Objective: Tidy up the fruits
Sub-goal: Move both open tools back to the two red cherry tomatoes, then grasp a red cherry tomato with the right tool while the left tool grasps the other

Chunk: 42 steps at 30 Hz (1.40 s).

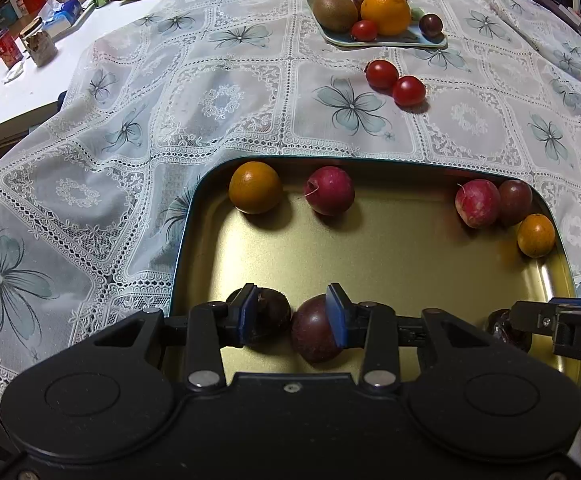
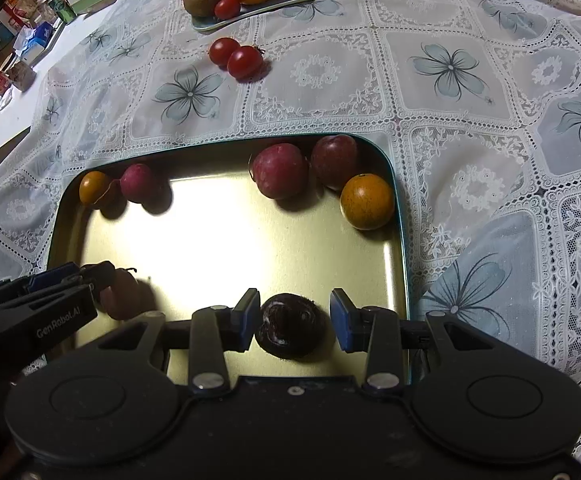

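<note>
A gold tray point(image 1: 370, 248) holds small oranges point(image 1: 255, 187), red fruits point(image 1: 329, 191) and dark plums. My left gripper point(image 1: 293, 314) is open low over the tray's near edge, with a dark wrinkled fruit point(image 1: 268, 314) and a purple plum point(image 1: 313, 334) between and under its pads. My right gripper point(image 2: 293, 316) is open around a dark wrinkled fruit point(image 2: 292, 326) lying on the tray point(image 2: 218, 240), with small gaps on both sides. The left gripper's fingers point(image 2: 70, 280) show at the left, by the plum point(image 2: 124, 294).
A pale blue plate point(image 1: 430, 40) at the far side holds an apple, a large orange point(image 1: 386, 12), a kiwi point(image 1: 335, 12) and small fruits. Two cherry tomatoes point(image 1: 395, 82) lie on the lace tablecloth between plate and tray. Jars, cans and boxes crowd the far left.
</note>
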Each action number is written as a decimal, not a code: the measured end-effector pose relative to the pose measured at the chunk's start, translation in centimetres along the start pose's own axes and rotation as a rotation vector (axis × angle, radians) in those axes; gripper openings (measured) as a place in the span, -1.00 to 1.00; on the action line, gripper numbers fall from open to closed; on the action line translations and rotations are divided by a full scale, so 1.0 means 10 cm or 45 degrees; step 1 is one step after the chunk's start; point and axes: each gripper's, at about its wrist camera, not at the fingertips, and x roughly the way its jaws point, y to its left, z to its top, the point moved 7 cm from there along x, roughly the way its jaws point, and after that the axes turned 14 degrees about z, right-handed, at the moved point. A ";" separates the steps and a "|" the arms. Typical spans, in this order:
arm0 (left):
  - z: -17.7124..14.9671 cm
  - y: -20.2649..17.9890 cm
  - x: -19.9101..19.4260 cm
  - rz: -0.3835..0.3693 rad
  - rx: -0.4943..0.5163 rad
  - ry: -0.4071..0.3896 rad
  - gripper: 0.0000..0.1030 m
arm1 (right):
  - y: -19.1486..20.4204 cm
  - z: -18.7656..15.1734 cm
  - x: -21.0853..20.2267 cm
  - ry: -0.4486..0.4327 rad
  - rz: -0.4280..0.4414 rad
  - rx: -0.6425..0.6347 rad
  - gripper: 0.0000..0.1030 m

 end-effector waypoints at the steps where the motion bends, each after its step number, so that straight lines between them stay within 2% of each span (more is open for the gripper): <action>1: 0.00 0.00 0.00 -0.001 0.000 0.001 -0.09 | 0.00 0.00 0.00 0.001 -0.001 -0.002 -0.23; 11: 0.12 -0.01 -0.01 -0.018 0.021 0.011 -0.09 | 0.02 0.08 -0.03 -0.001 0.006 -0.002 -0.23; 19: 0.44 -0.02 -0.07 0.037 0.040 -0.062 -0.09 | 0.07 0.45 -0.11 -0.063 0.005 0.016 -0.22; 26: 0.62 -0.06 0.06 0.059 0.055 -0.044 -0.08 | 0.05 0.76 -0.05 -0.095 -0.003 0.054 -0.22; 37: 0.90 0.05 0.24 0.075 0.000 -0.012 -0.08 | 0.07 1.38 0.40 -0.081 0.034 0.102 -0.19; 42: 1.04 0.16 0.33 0.099 -0.034 -0.011 -0.08 | 0.12 1.62 0.61 -0.089 0.010 0.104 -0.17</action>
